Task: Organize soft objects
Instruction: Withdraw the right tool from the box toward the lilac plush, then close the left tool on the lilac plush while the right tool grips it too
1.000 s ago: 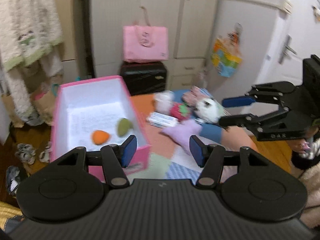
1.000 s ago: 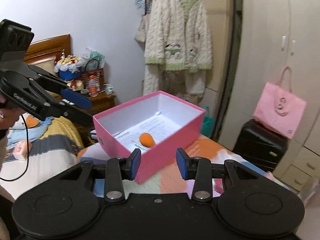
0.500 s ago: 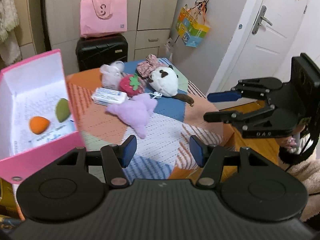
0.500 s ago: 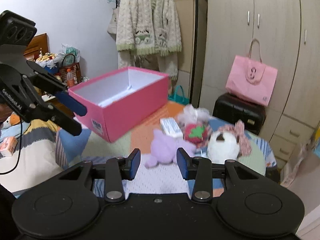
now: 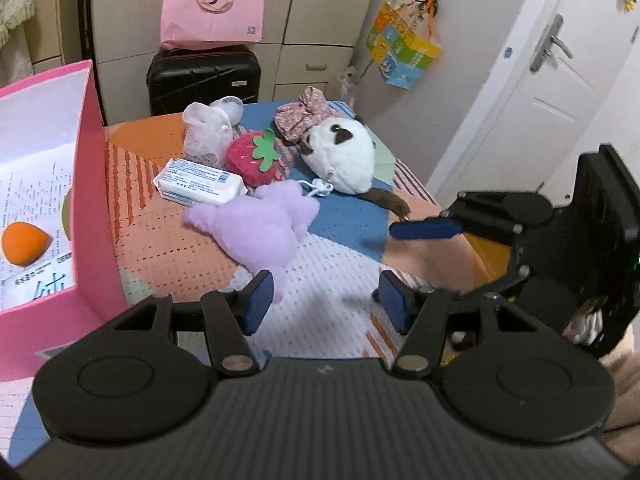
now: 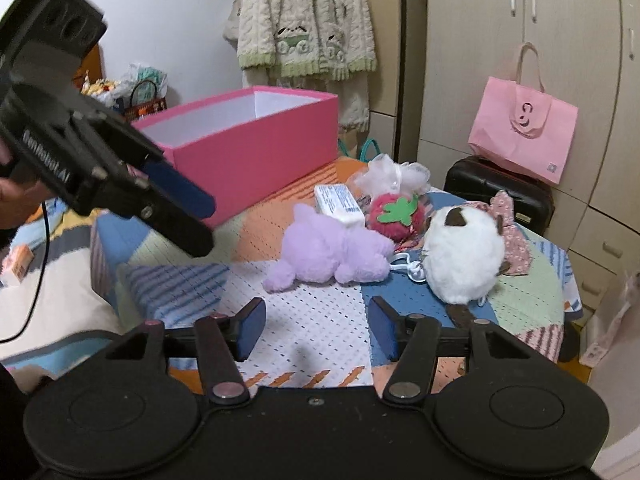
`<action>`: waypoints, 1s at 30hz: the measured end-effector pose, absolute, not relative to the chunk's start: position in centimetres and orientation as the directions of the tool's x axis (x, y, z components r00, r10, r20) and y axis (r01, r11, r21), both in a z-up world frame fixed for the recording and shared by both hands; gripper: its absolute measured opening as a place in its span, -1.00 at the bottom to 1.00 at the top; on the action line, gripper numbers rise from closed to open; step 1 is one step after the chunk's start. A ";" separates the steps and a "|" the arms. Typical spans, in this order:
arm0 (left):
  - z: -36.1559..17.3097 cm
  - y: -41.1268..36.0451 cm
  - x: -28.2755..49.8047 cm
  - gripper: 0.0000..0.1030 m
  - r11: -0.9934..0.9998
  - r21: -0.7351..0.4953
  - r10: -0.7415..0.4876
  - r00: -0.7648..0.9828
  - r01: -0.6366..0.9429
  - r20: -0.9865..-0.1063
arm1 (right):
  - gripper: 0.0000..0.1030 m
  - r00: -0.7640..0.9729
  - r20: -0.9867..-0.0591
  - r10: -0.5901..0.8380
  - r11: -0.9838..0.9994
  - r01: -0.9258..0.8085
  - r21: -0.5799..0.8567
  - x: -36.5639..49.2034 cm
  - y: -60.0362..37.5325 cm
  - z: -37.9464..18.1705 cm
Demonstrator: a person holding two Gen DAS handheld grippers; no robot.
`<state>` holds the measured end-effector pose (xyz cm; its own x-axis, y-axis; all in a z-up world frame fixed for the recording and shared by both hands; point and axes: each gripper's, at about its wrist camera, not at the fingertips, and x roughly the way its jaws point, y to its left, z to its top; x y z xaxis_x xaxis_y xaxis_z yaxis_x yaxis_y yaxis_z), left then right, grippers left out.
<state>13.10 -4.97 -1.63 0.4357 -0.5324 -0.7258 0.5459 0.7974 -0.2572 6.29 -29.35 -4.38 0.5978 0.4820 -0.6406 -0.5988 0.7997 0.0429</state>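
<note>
From my left wrist camera I count, left to right: one pink box (image 5: 86,184) holding two soft pieces — an orange sponge (image 5: 25,243) and a green one (image 5: 66,216), mostly hidden by the box wall — on a printed sheet whose text I cannot read. Next on the patchwork table cloth (image 5: 332,280) lie one white wipes packet (image 5: 200,182) with blue print too small to read, one white mesh pouf (image 5: 208,134), one red strawberry plush (image 5: 254,156), one purple plush (image 5: 260,228), one white-and-brown plush (image 5: 346,160) and one pink floral bow (image 5: 300,118) touching it. The purple plush lies just ahead of my left gripper (image 5: 326,304), whose fingers are spread wide and hold nothing.

Behind the table stand one black suitcase (image 5: 204,76) and, on top of it, one pink bag (image 5: 214,4) with a small square code printed at its corner. One coloured paper bag (image 5: 406,50) hangs by the door.

At the far right my right gripper (image 5: 404,256) hovers over the table edge, blue pads apart, empty. From its own camera the purple plush (image 6: 332,252) sits just in front of its spread fingers (image 6: 250,330), and the left gripper (image 6: 176,216) shows lettering too blurred to read.
</note>
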 end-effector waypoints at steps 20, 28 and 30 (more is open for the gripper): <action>-6.8 -6.7 18.4 0.35 0.905 -0.218 -0.409 0.603 0.366 -0.684 | 0.68 0.600 -0.628 0.495 0.775 -0.632 0.006 13.0 -26.4 -8.5; -9.2 -5.9 19.1 0.31 0.912 -0.303 -0.410 0.600 0.277 -0.687 | 0.86 0.553 -0.663 0.504 0.774 -0.630 0.063 14.7 -26.2 -9.3; -9.5 -5.9 18.7 0.28 0.913 -0.295 -0.408 0.618 0.282 -0.672 | 0.87 0.538 -0.666 0.516 0.773 -0.627 0.092 15.1 -26.3 -9.5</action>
